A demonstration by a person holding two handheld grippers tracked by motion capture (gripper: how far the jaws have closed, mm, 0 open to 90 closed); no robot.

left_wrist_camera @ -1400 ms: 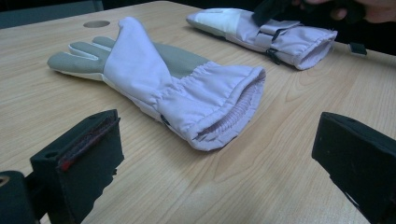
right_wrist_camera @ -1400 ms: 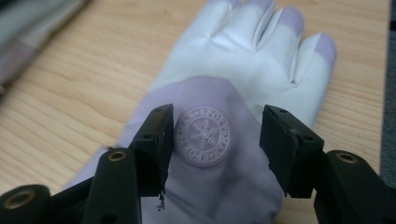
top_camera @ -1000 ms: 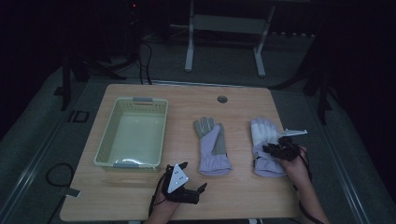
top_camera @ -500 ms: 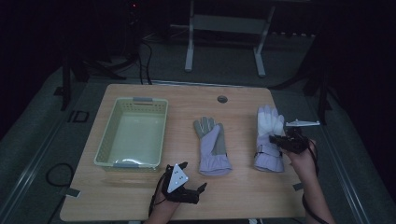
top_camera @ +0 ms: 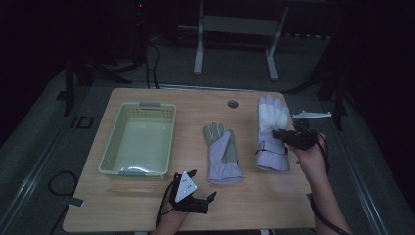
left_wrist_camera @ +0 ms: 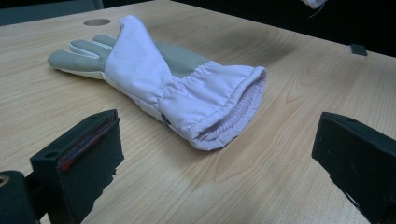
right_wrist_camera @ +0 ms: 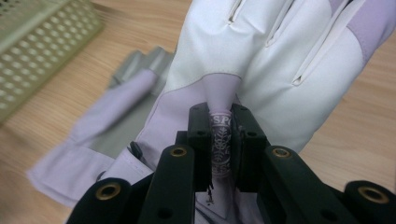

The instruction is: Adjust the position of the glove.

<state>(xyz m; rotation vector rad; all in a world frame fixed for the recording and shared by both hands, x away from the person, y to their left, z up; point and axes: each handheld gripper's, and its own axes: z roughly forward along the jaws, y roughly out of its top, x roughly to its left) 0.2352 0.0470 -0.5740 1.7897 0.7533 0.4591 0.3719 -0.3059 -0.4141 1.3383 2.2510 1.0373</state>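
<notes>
— Two gloves here; where are they?
— One glove (top_camera: pixel 222 154) lies flat at centre frame on the tabletop (top_camera: pixel 195 210). The other glove (top_camera: pixel 272 134) is right of centre, pinched by the right hand-held gripper (top_camera: pixel 280 135), its jaws clamped on a fold of fabric near the wrist strap.
— And the left hand-held gripper (top_camera: pixel 204 198)?
— Low in the frame, jaws spread wide, holding nothing — the flat glove's cuff lies ahead of it. A green basket (top_camera: pixel 122 171) sits at left.

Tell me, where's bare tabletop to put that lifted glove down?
Bare wood lies along the near edge between the left gripper and the person's right forearm, and beyond the basket. It's crowded between the lying glove and lifted glove.
</notes>
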